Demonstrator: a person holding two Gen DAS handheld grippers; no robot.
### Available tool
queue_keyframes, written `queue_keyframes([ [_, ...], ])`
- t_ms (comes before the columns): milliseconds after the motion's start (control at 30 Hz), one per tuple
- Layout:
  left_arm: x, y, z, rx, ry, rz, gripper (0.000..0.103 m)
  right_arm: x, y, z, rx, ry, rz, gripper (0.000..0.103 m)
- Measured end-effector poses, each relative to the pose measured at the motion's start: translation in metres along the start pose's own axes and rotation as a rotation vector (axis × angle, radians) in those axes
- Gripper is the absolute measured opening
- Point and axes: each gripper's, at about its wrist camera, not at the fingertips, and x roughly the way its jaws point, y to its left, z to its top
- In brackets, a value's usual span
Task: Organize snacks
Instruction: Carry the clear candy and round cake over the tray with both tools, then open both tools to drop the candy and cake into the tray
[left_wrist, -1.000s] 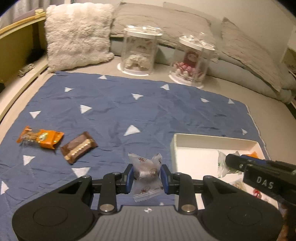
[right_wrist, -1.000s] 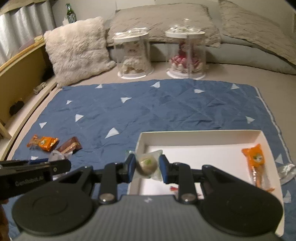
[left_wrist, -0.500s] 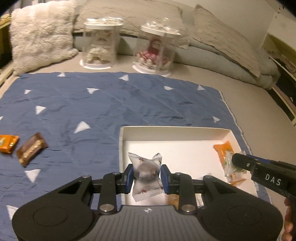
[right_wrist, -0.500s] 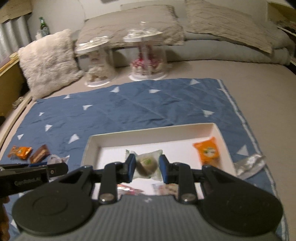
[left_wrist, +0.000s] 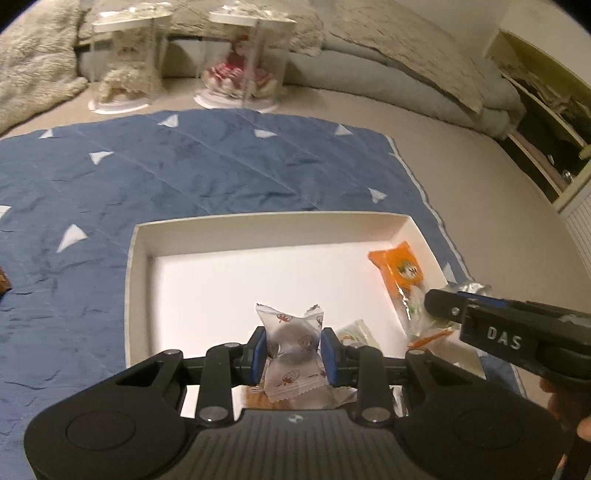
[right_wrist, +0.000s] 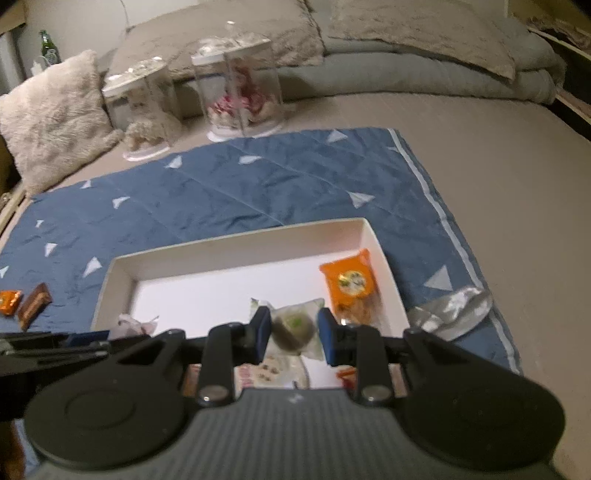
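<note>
My left gripper (left_wrist: 291, 354) is shut on a clear-wrapped dark snack (left_wrist: 290, 350) and holds it over the near part of the white tray (left_wrist: 140, 243). My right gripper (right_wrist: 293, 341) is shut on a clear-wrapped greenish round snack (right_wrist: 295, 326), also over the tray (right_wrist: 236, 240), to the right of the left gripper. An orange packet (right_wrist: 349, 282) lies at the tray's right side, seen too in the left wrist view (left_wrist: 400, 267). More wrapped snacks lie under both grippers at the tray's near edge.
The tray sits on a blue quilted mat (right_wrist: 221, 192). A brown bar (right_wrist: 33, 304) and an orange packet (right_wrist: 9, 301) lie on the mat at left. A silver wrapper (right_wrist: 452, 308) lies right of the tray. Two clear display jars (right_wrist: 240, 85) and cushions stand behind.
Both grippers have moved right and forward with their snacks, from over the mat and tray edge to over the tray. The brown bar and orange packet have slid out to the left.
</note>
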Motion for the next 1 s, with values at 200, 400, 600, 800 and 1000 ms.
queue_keyframes([
  [200,0.014,0.0,0.001,-0.02,0.029,-0.039,0.033,0.023,-0.008,0.0,0.011,0.068,-0.022,0.034],
  [400,0.023,0.002,0.004,-0.034,0.019,-0.07,0.033,0.033,-0.012,-0.001,0.011,0.098,-0.022,0.034],
  [600,0.03,-0.001,0.006,-0.024,0.032,-0.109,0.033,0.04,-0.011,-0.002,-0.001,0.122,-0.026,0.034],
  [800,0.036,-0.014,0.0,0.036,0.075,-0.125,0.033,0.046,-0.013,-0.003,0.009,0.138,-0.036,0.035],
  [1000,0.041,-0.016,-0.002,0.051,0.107,-0.111,0.033,0.048,-0.014,-0.003,0.017,0.145,-0.045,0.039],
])
